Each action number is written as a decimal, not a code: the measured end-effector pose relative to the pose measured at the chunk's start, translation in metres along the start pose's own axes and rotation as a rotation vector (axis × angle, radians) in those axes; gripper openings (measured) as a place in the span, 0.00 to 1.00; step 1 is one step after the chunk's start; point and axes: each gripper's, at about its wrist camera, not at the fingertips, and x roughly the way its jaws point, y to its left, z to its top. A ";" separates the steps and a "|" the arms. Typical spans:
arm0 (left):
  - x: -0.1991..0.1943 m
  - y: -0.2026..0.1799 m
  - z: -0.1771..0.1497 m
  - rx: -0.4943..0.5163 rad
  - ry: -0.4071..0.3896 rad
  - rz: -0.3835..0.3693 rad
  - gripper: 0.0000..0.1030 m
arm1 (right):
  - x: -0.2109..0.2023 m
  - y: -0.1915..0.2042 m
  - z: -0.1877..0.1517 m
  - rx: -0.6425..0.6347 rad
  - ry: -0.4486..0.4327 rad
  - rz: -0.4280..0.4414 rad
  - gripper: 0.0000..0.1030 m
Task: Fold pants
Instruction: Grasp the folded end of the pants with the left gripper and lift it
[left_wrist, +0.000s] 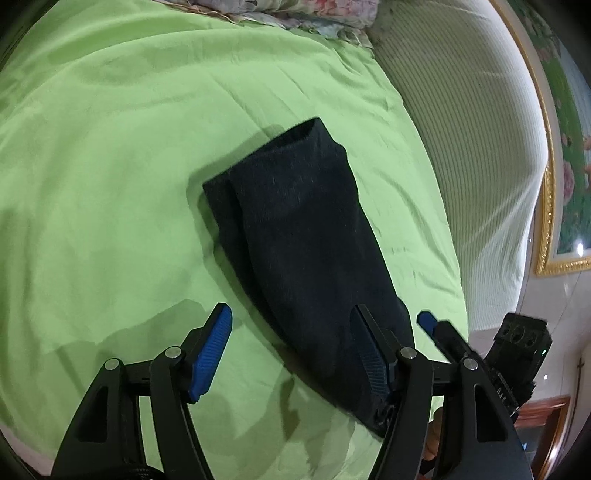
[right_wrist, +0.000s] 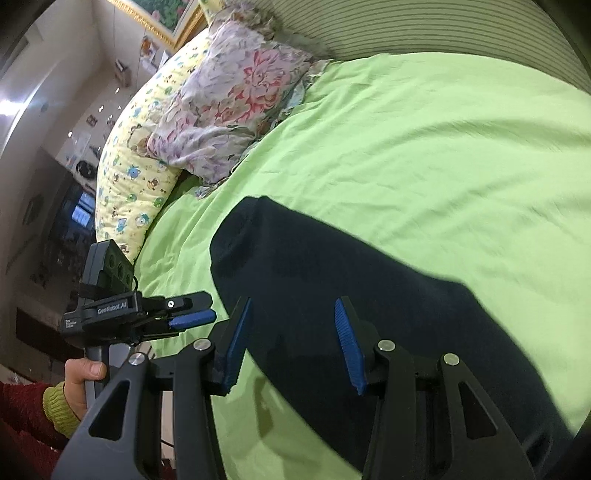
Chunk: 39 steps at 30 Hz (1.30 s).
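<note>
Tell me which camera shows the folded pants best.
Left wrist view: the dark pants lie almost whole on the green sheet, with the far end and both long edges visible. In the right wrist view they run out of frame at the lower right, behind the open right claw.

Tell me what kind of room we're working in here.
Most likely a home bedroom. The dark pants lie on a bed with a green sheet, two patterned pillows sit at its head, and a gold-framed picture hangs on the wall.

matt dark cloth pants, smooth sheet
</note>
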 end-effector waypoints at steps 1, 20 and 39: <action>0.001 0.001 0.003 -0.004 -0.006 0.003 0.65 | 0.005 -0.001 0.007 -0.005 0.010 0.004 0.46; 0.028 0.024 0.030 -0.079 -0.043 0.028 0.65 | 0.124 0.014 0.090 -0.189 0.251 0.063 0.46; 0.020 0.008 0.043 -0.050 -0.065 -0.059 0.28 | 0.119 0.030 0.096 -0.262 0.279 0.118 0.19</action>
